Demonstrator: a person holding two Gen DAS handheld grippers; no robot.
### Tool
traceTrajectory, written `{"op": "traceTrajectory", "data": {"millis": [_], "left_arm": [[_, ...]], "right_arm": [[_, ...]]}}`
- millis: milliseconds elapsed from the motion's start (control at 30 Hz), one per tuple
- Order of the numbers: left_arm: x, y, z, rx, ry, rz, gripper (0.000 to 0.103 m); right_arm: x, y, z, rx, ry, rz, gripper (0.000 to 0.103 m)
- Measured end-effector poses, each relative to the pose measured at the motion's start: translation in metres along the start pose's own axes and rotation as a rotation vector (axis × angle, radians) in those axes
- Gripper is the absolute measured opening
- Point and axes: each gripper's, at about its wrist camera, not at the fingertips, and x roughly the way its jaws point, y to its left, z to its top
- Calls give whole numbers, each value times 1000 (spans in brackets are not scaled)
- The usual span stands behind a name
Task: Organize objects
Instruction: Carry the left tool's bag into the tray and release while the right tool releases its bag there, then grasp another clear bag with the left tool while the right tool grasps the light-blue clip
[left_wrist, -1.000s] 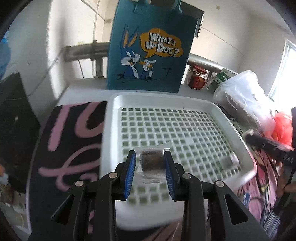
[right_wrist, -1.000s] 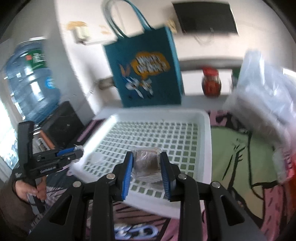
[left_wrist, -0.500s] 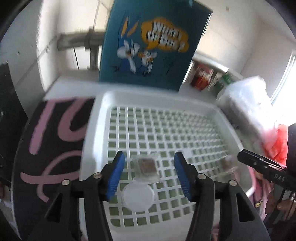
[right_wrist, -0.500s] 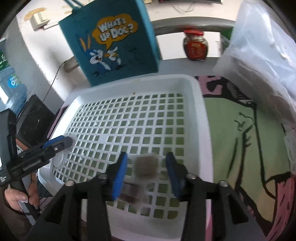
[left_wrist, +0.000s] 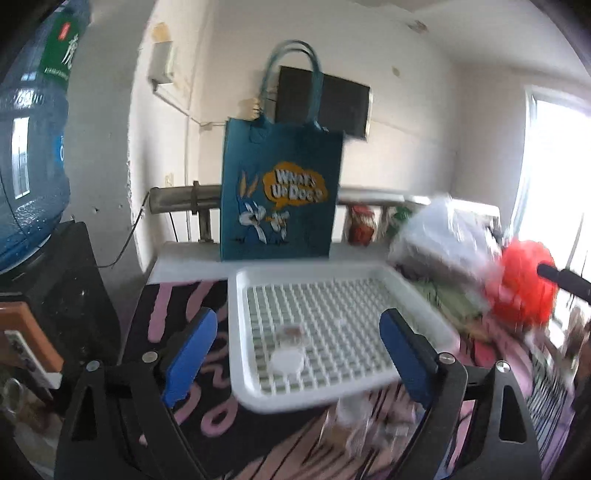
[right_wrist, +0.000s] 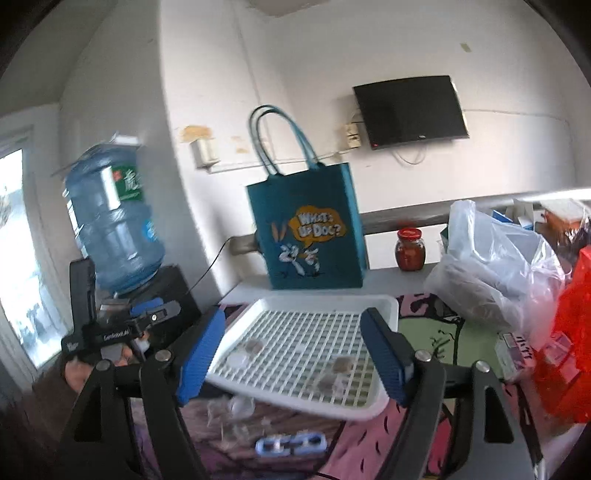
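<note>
A white lattice tray lies on the patterned table. Small clear packets with brown contents lie in it: one at its left, which also shows in the right wrist view, and two at its right. A round white lid lies near the left packet. My left gripper is open and empty, raised in front of the tray. My right gripper is open and empty, also back from the tray. More clear packets lie on the table before the tray.
A blue "What's Up Doc?" tote bag stands behind the tray. A red-lidded jar, white plastic bags and a red bag crowd the right. A water bottle stands left. A blue chain piece lies on the table.
Both grippers opened and let go of their packets, which now lie in the tray. Both grippers then pulled back and up, away from the tray.
</note>
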Motion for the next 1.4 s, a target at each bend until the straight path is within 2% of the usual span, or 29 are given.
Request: {"op": "traceTrajectory", "data": {"millis": [133,300,467,567,700,767,833,867,900,1000,1167,1400], "left_arm": [[10,-12,-35,63,112,-3,90],[42,-14,-67,47,263,-17,90],[69,-10,-85,15,370,-12,89],[75,-10,-87,-4,395,-33,86],[80,-17,-90,4,422,-77,74],[80,-24,-90,38,424,-85,61],[79,-33,-90,77,423,-107,37],[79,-35,-90,83,422,-118,30],[77,-37,-91,84,419,-124,28],[71,-35,-90,61,399,-118,26],[46,-28,-86,13,311,-85,26],[31,-34,-74,33,191,-53,26]], "right_arm": [[1,3,-28,-42,69,-18,76],[45,-2,-75,-92,265,-78,76],[82,-13,-107,-80,410,-101,66],[96,-13,-116,-96,462,-121,61],[108,-9,-118,-115,503,-119,56],[113,-8,-121,-116,530,-109,51],[116,-5,-120,-128,531,-106,49],[117,-4,-120,-132,534,-93,41],[118,-3,-120,-143,533,-103,37],[116,-1,-121,-147,523,-100,37],[90,2,-116,-126,421,-103,37],[68,19,-98,-112,259,-91,37]]}}
